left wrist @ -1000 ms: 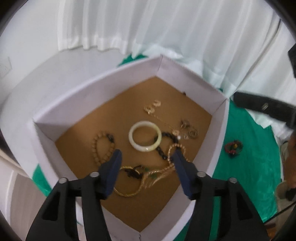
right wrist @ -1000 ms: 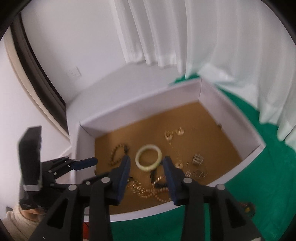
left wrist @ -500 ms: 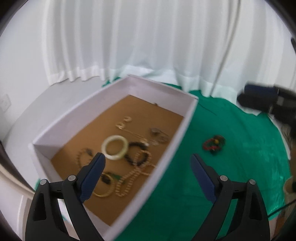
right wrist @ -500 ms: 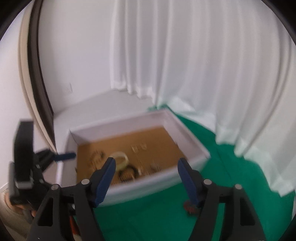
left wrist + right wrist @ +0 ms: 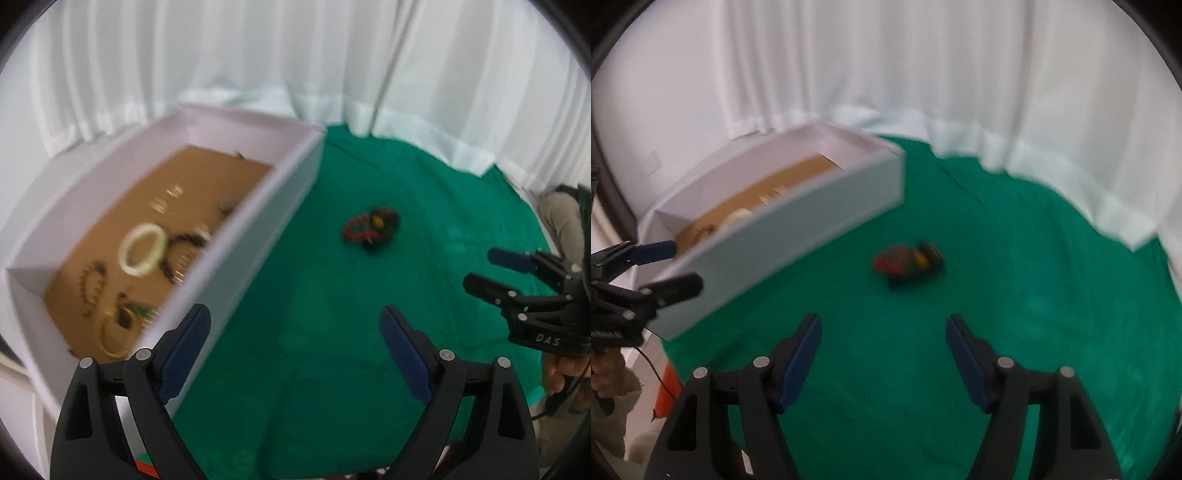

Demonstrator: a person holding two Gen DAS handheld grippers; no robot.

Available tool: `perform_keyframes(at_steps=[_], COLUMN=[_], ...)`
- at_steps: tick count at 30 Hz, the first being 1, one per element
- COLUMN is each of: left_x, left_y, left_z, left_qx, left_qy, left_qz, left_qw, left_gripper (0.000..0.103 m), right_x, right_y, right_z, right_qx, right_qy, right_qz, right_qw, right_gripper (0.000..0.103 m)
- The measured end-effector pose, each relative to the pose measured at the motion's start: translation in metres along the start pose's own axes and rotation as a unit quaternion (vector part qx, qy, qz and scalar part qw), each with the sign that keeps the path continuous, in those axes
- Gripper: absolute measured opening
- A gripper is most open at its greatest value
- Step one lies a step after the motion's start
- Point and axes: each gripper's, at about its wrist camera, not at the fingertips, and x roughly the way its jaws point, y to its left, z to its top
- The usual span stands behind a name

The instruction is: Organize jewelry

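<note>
We hold our left hand-held gripper (image 5: 295,354) and right hand-held gripper (image 5: 883,356) wide open with nothing in them. The red and dark bead bracelets (image 5: 371,229) lie mid-frame on the green cloth (image 5: 424,206), right of the white box (image 5: 258,225) with jewelry inside.

A staged recording corner in an indoor room is indicated rather than a lived-in home. White curtains (image 5: 258,55) are hung across the whole background, and a plain white wall with a socket plate (image 5: 652,162) is seen at the left. The bench is covered with a green cloth (image 5: 1015,295), as is done for a demonstration setup. A white box (image 5: 258,206) with a brown floor is placed on it. A cable (image 5: 655,373) is seen at the bench edge.
</note>
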Motion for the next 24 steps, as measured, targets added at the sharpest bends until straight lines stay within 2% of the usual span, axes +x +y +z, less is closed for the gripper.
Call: perform_keyframes(at_steps=[6, 11, 13, 16, 18, 19, 23, 24], left_x=[0.039, 0.077, 0.096, 0.122, 0.134, 0.14, 0.153, 0.157], left_y=[-0.024, -0.029, -0.039, -0.056, -0.066, -0.069, -0.074, -0.077], left_z=[-0.001, 0.028, 0.042, 0.051, 0.053, 0.054, 0.063, 0.065], left_qx=[0.01, -0.015, 0.027, 0.111, 0.173, 0.191, 0.213, 0.221], left_qy=[0.046, 0.065, 0.069, 0.082, 0.084, 0.086, 0.084, 0.083], left_qz=[-0.051, -0.108, -0.124, -0.112, -0.113, -0.112, -0.129, -0.132], left_qw=[0.9976, 0.9919, 0.9895, 0.984, 0.9748, 0.9713, 0.9649, 0.9626], left_gripper=[0.093, 0.09, 0.088, 0.08, 0.077, 0.076, 0.07, 0.065], right_x=[0.022, 0.029, 0.029, 0.029, 0.028, 0.028, 0.032, 0.035], right_y=[-0.039, -0.05, -0.052, -0.055, -0.056, -0.057, -0.064, -0.067], right_z=[-0.048, -0.067, -0.072, -0.075, -0.078, -0.079, -0.087, -0.088], right_qx=[0.079, 0.113, 0.12, 0.128, 0.132, 0.134, 0.151, 0.159], right_qy=[0.042, 0.051, 0.052, 0.052, 0.053, 0.054, 0.06, 0.063], right_qz=[0.007, 0.017, 0.02, 0.023, 0.025, 0.026, 0.032, 0.034], right_qw=[0.996, 0.992, 0.991, 0.99, 0.99, 0.989, 0.986, 0.985], right_gripper=[0.071, 0.071, 0.071, 0.071, 0.071, 0.071, 0.071, 0.071])
